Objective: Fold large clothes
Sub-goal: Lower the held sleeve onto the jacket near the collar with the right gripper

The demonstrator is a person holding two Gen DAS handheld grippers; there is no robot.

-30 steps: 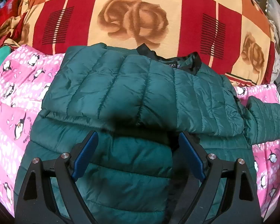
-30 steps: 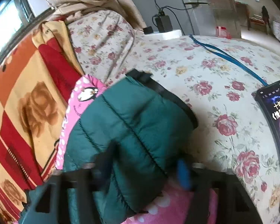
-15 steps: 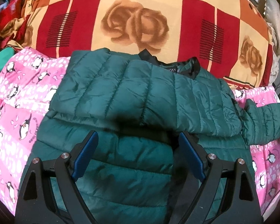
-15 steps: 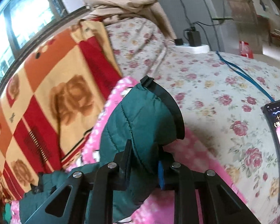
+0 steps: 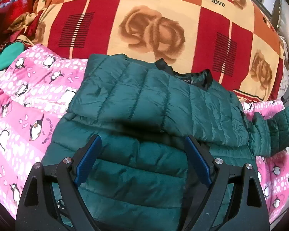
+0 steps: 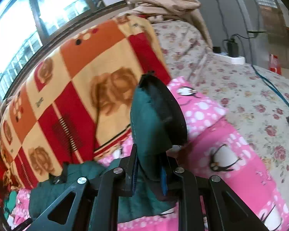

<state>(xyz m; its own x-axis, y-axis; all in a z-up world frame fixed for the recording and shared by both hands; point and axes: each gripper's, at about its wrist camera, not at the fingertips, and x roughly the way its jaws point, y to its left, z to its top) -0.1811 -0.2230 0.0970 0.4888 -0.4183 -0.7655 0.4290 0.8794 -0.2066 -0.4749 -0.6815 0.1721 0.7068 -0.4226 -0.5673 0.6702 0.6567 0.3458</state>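
Green jacket flat on the pink penguin blanket, 1 sleeve folded across its chest, my right gripper pinching the other sleeve's cuff raised off the blanket, my left gripper spread wide above the jacket, rose quilt behind.

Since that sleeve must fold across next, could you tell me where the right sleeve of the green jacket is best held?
Near the cuff, with the pads on the sleeve's flat faces. The sleeve is puffy but squashes thin there, and its black cuff edge stands free above the pink blanket. The right hand-held gripper is already shut on it from the outer side.
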